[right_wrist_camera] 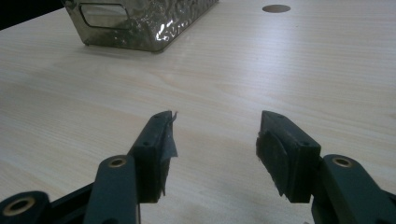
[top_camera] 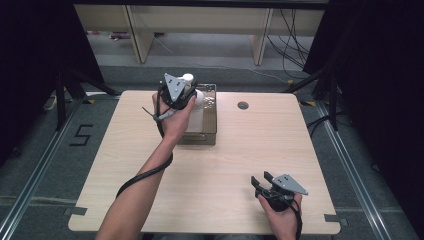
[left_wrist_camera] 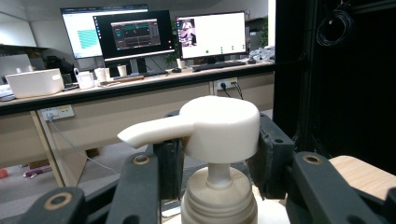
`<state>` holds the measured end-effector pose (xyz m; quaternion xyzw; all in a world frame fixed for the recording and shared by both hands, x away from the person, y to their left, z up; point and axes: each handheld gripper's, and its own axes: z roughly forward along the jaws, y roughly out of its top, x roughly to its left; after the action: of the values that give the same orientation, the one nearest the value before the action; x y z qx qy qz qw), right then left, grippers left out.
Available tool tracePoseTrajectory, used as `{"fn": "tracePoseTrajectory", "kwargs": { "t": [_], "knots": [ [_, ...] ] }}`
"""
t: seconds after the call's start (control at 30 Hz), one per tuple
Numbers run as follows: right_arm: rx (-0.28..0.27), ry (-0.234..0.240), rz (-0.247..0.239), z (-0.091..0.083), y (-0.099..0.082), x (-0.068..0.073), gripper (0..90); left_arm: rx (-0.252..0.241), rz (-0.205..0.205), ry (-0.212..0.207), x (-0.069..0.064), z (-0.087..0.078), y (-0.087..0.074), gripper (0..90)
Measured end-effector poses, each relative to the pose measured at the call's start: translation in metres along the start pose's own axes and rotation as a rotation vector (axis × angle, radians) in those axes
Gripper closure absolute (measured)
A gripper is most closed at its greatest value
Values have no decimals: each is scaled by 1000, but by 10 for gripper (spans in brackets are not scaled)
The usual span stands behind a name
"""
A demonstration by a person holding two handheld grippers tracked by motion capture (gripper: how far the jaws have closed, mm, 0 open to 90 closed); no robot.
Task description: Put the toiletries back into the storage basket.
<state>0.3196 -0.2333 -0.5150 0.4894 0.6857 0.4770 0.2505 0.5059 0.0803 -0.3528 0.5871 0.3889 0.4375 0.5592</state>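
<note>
**Holding a pump bottle over the basket**

Starting with the table: it is bare pale wood apart from a clear, dimpled basket toward its far side, a little left of centre, with a round cable hole to its right.

My left gripper is over that basket, jaws about half spread and clamped on the bottle. The left gripper view shows my pads pressing either side of the white pump, just below its head, with the spout pointing left. I grip there, I think, because the neck is narrow and the head stops it slipping down. Whether the bottle's base rests in the basket or hangs above it I cannot tell.

My right gripper waits at the near right corner, jaws wide apart with nothing between them, low over bare wood, likely kept clear.
</note>
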Motion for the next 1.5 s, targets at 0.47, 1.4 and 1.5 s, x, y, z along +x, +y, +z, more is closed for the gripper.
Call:
{"fn": "tracePoseTrajectory", "kwargs": {
  "t": [0.47, 1.4, 1.5],
  "knots": [
    [1, -10, -18, 0, 0, -1, 461, 35, -12, -3, -1, 0, -10, 590],
    [8, -17, -28, -1, 1, 0, 459, 74, -31, -13, 0, 1, -25, 589],
    [9, -17, -28, -1, 1, -1, 459, 74, -33, -10, 0, 1, -26, 589]
  ]
}}
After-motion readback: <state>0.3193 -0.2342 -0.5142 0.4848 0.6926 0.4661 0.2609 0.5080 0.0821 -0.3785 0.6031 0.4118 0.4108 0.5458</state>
